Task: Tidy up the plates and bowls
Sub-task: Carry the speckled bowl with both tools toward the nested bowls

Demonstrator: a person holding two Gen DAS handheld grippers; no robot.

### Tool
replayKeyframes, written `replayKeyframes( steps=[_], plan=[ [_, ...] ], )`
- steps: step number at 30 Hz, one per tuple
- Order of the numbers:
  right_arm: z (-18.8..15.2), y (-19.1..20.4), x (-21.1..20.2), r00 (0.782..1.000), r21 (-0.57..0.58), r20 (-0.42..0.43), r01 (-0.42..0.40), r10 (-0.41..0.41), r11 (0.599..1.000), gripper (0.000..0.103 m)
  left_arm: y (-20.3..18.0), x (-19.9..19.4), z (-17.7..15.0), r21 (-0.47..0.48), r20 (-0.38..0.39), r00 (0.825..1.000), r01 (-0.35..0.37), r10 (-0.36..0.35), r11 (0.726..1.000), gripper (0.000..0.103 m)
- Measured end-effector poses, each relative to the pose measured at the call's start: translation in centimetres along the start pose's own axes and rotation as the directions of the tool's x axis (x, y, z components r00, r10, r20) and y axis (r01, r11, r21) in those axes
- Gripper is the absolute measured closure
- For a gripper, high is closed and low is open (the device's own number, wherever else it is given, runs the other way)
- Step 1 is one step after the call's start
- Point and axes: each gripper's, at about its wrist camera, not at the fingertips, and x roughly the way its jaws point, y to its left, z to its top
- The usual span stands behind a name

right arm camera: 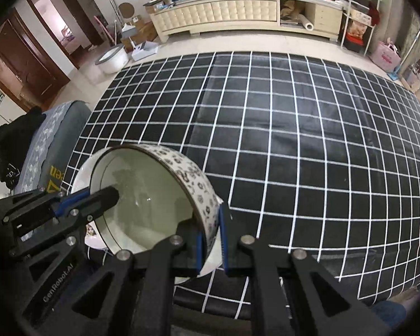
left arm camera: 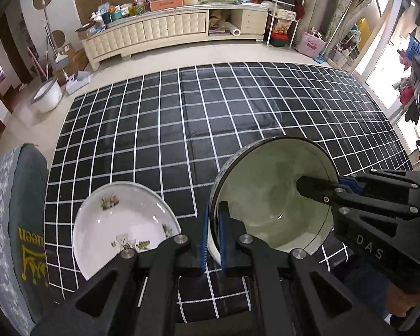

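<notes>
tablecloth: black with a white grid, covers pretty much the whole table
bowl: floral-band bowl, tipped up off the cloth, held from both sides
plate: white plate with little animal prints lying just left of the bowl; right cam only catches a sliver behind the bowl
left gripper: clamped tight on the bowl's near-left wall
right gripper: pinching the opposite rim

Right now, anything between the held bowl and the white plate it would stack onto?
Nothing visible. Both grippers, left and right, clamp the bowl rim; the plate lies beside it on bare checked cloth.
</notes>
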Motion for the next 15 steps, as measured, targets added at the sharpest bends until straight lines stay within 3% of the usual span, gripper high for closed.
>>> replayKeyframes(
  steps=[15],
  plan=[
    [-2.2, -0.2, 3.2, 0.995, 0.021, -0.093, 0.019, -0.017, 1.0, 0.09, -0.4, 3.7, -2.9, 0.006, -0.083, 0.996, 0.024, -0.024, 1.0, 0.097]
  ],
)
